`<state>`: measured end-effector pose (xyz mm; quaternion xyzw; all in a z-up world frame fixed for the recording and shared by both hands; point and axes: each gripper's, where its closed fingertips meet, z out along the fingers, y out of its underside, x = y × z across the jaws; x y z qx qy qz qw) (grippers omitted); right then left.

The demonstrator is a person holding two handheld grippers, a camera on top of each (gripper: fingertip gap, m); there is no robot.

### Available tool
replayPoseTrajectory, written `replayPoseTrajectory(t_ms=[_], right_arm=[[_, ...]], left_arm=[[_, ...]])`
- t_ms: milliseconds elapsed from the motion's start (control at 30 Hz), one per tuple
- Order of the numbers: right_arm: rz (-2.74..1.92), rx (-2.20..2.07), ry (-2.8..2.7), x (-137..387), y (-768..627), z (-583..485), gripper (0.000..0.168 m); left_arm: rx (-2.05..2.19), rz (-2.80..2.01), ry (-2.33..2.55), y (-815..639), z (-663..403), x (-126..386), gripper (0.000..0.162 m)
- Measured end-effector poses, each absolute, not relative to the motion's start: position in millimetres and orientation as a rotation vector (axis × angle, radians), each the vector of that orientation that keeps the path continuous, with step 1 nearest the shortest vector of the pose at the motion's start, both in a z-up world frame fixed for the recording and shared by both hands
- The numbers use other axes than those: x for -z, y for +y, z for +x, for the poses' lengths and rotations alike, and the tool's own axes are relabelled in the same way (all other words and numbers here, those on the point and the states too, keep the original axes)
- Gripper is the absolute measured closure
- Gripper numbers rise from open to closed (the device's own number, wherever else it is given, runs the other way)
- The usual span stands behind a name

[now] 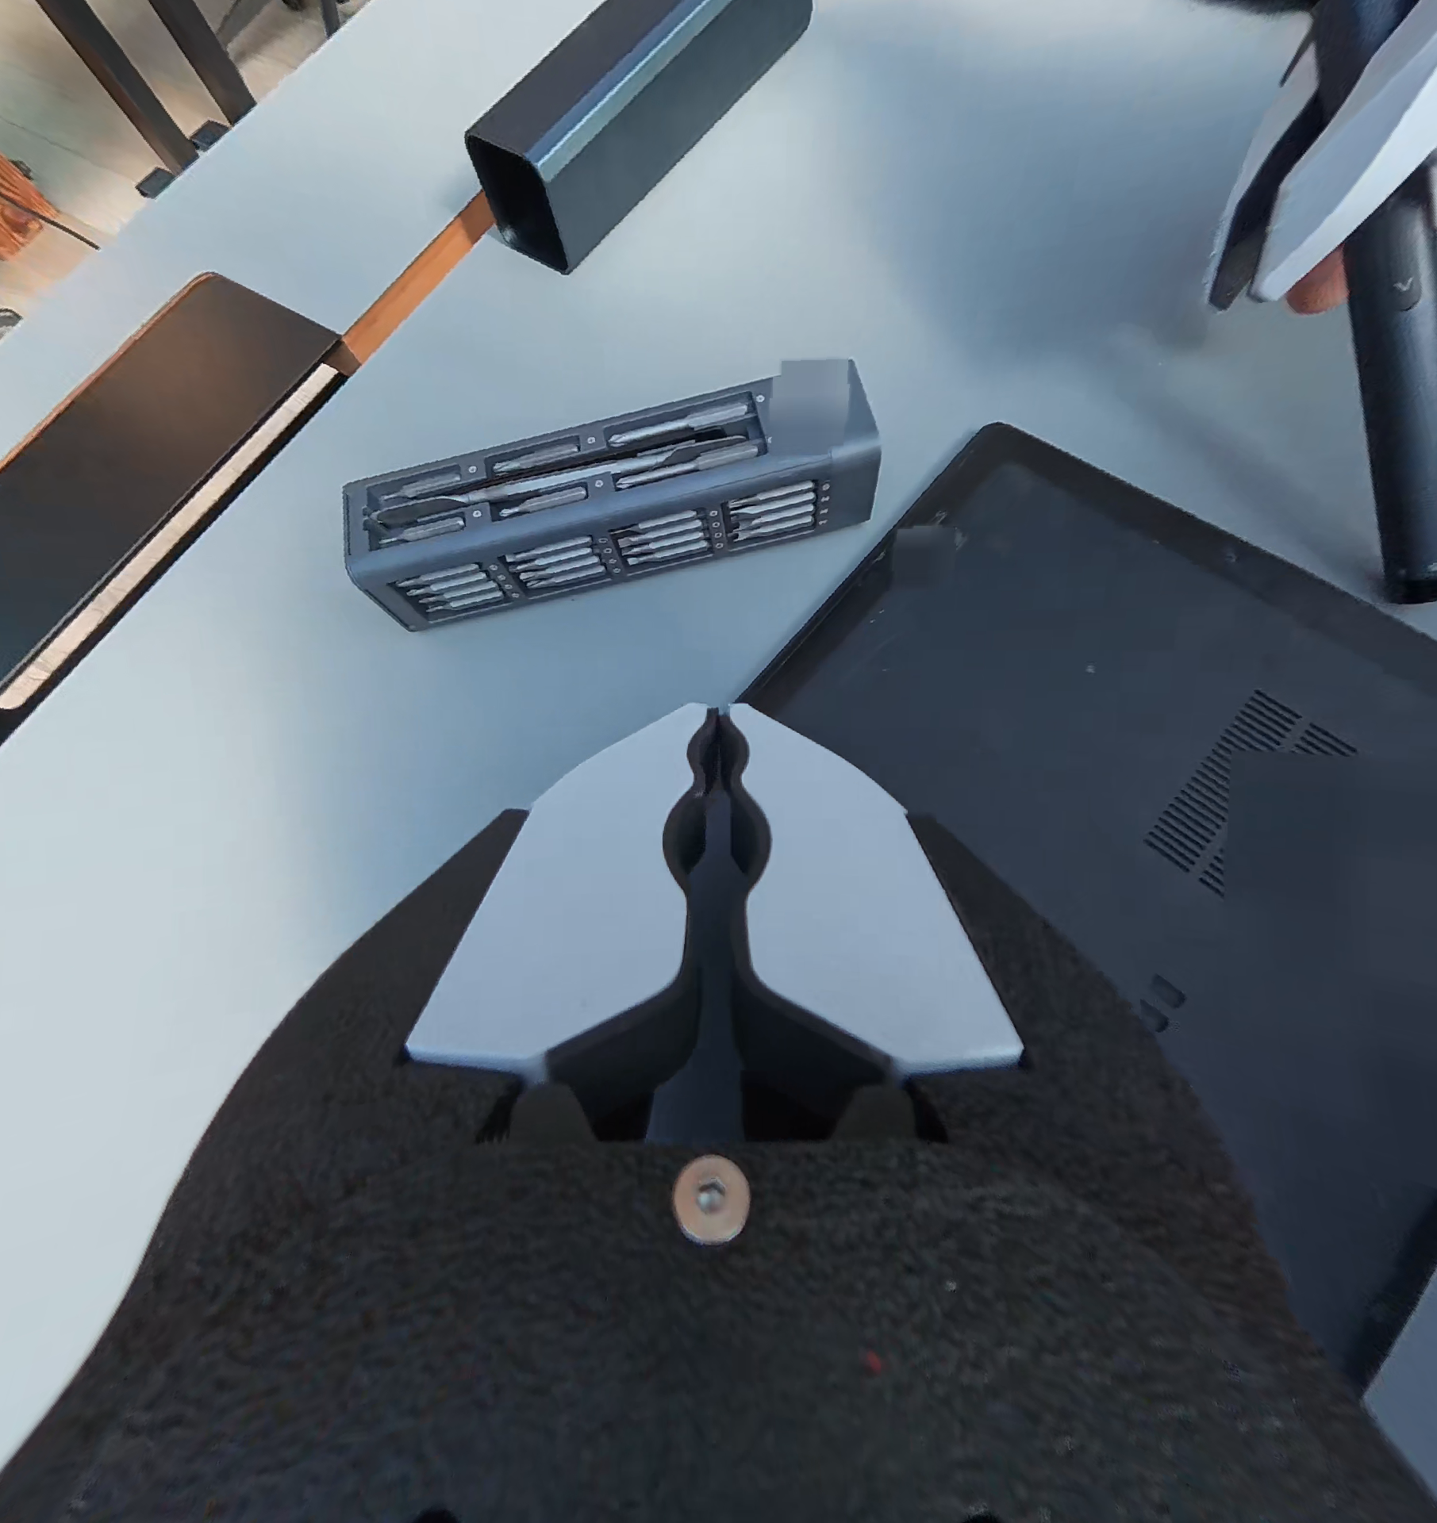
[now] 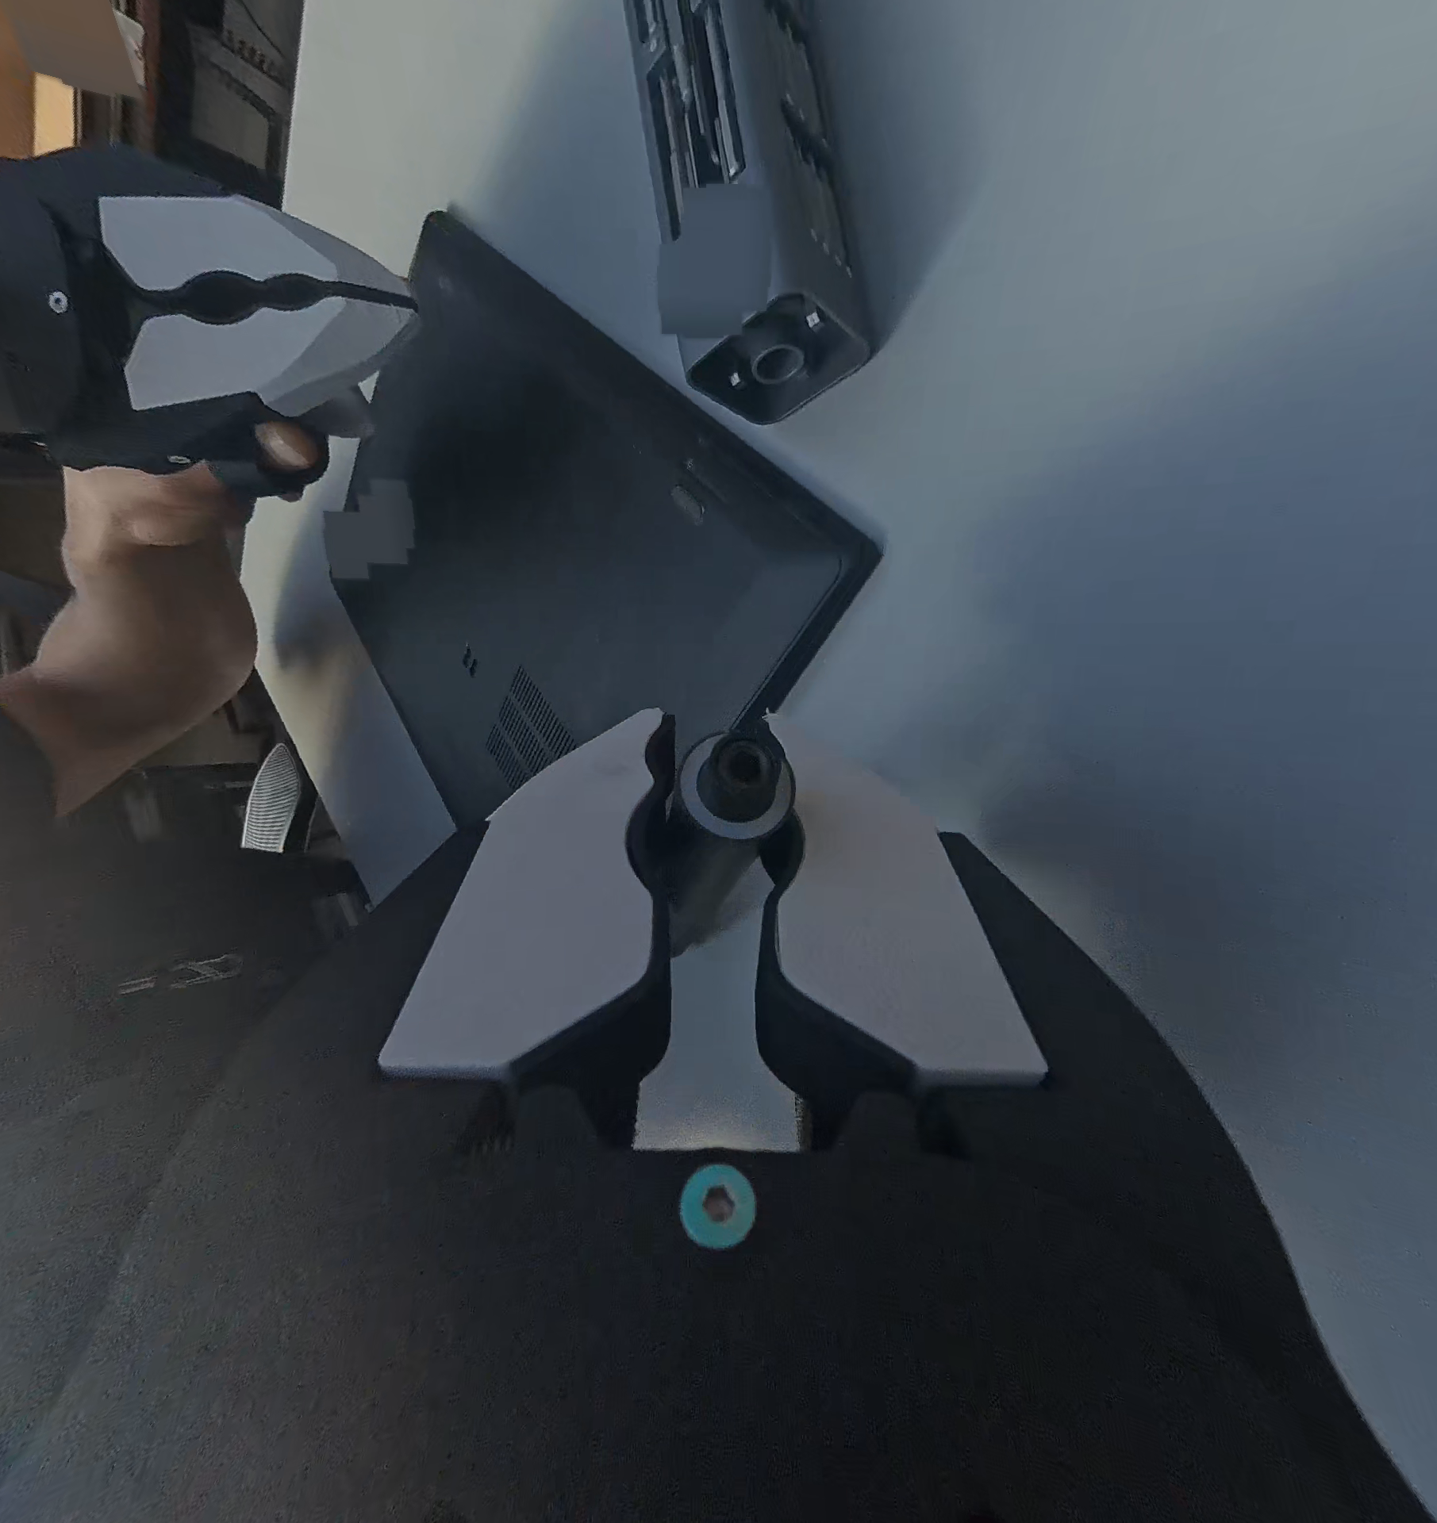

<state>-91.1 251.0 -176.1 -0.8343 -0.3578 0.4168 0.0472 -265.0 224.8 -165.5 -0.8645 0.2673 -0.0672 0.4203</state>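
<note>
1. Dark cylindrical screwdriver handle (image 2: 731,812) clamped between the fingers of the right hand-held gripper (image 2: 719,733), open socket end facing forward, seated in the round notch of the fingers; in the left wrist view, the same handle (image 1: 1407,428) hanging down from that gripper (image 1: 1251,280), lower end just above or on the surface near the laptop's far edge — contact cannot be told.
2. Dark laptop (image 1: 1110,742) lying bottom side up on the pale surface (image 1: 204,824), vent slots showing, one corner pointing toward the left hand-held gripper.
3. Left hand-held gripper (image 1: 719,717) closed, fingers together at the tips with nothing between them, held right at the laptop's corner; touching or just short of it cannot be told. Seen from the right wrist view (image 2: 406,297) with tips at the laptop's (image 2: 583,527) far corner, a person's hand (image 2: 154,577) gripping it below.
4. Grey bit case (image 1: 616,494) open on the surface just beyond the laptop corner, rows of silvery bits in compartments, longer bits in the upper row; apart from both grippers. In the right wrist view (image 2: 781,330), end face with a round hole turned toward the camera.
5. Dark rectangular sleeve (image 1: 616,132), hollow and open-ended, lying farther back on the surface, well apart from the case.
6. Black flat panel (image 1: 105,494) at the surface's left edge.
</note>
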Motion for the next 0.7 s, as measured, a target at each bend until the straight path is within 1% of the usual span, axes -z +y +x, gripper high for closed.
replayPoseTrajectory(t_ms=[67, 133, 200, 233, 300, 367, 533, 600, 700], right_arm=[[-2.531, -1.159, -1.073, 185, 261, -100, 0.148], [-2.502, -1.041, -1.036, 194, 270, -109, 0.151], [-2.435, -0.773, -1.097, 211, 281, -107, 0.150], [-2.408, -0.750, -1.060, 212, 282, -111, 0.151], [-2.376, -0.848, -0.957, 206, 276, -124, 0.151], [-2.343, -0.805, -0.918, 206, 275, -126, 0.151], [-2.313, -0.804, -0.710, 201, 277, -125, 0.150], [-2.300, -0.789, -0.681, 201, 276, -124, 0.141], [-2.300, -0.747, -0.678, 200, 275, -122, 0.116]], left_arm=[[0.261, -2.175, 0.633, 223, -263, 166, 0.162], [0.304, -2.175, 0.604, 224, -265, 165, 0.162], [0.307, -2.175, 0.594, 224, -268, 165, 0.162], [0.319, -2.173, 0.586, 224, -268, 165, 0.162], [0.331, -2.167, 0.582, 224, -269, 164, 0.162], [0.392, -2.137, 0.602, 222, -262, 161, 0.162], [0.390, -2.117, 0.617, 223, -256, 160, 0.162], [0.404, -2.115, 0.607, 224, -255, 160, 0.162], [0.377, -2.114, 0.610, 225, -255, 159, 0.162]])
